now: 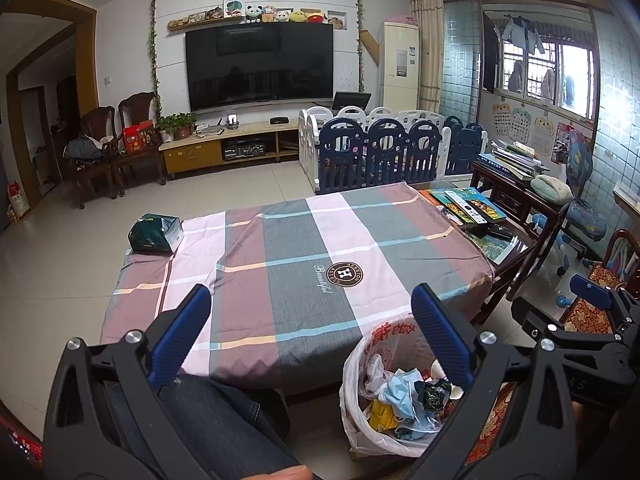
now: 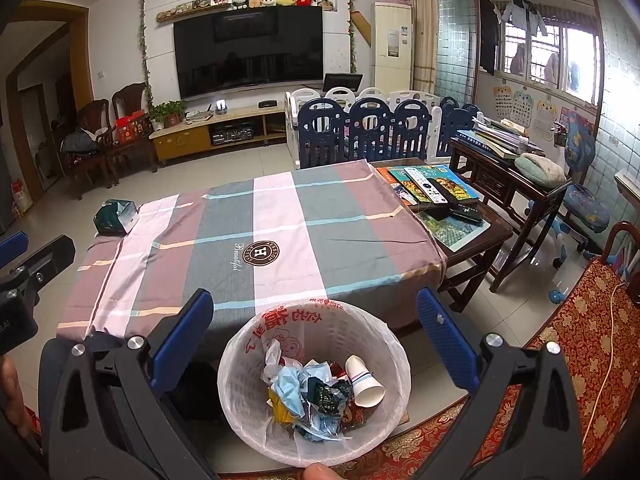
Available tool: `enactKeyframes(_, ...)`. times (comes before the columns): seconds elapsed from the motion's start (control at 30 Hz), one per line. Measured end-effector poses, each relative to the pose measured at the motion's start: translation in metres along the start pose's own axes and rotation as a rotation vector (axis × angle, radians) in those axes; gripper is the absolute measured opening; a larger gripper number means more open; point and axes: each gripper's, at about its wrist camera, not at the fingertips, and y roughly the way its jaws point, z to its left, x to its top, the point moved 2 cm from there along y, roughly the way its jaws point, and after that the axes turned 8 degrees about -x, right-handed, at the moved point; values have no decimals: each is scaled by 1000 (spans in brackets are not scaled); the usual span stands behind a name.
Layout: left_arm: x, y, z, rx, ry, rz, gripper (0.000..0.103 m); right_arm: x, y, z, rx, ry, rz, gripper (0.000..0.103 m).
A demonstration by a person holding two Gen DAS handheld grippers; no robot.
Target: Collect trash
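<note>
A white trash bin lined with a plastic bag [image 2: 240, 396] stands on the floor at the table's near edge. It holds crumpled wrappers, a blue face mask [image 2: 289, 390] and a white paper cup [image 2: 362, 382]. My right gripper [image 2: 314, 330] is open and empty right above the bin. My left gripper [image 1: 316, 334] is open and empty over the near table edge, with the bin [image 1: 352, 416] below its right finger. A dark green tissue pack [image 1: 154, 233] lies on the table's far left corner and also shows in the right wrist view [image 2: 116, 216].
The table carries a plaid cloth [image 2: 256, 236]. Books and remote controls [image 2: 434, 190] lie on its right end. A dark wooden side table [image 2: 508, 168] with books stands to the right. A red patterned cushion [image 2: 568, 360] is at the near right. My knee [image 1: 208, 412] is under the left gripper.
</note>
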Motion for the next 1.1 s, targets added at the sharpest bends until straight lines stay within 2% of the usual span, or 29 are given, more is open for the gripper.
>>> enactKeyframes(1.1, -4, 3, 1, -5, -3, 13, 100, -4, 2, 4, 4, 6, 10, 99)
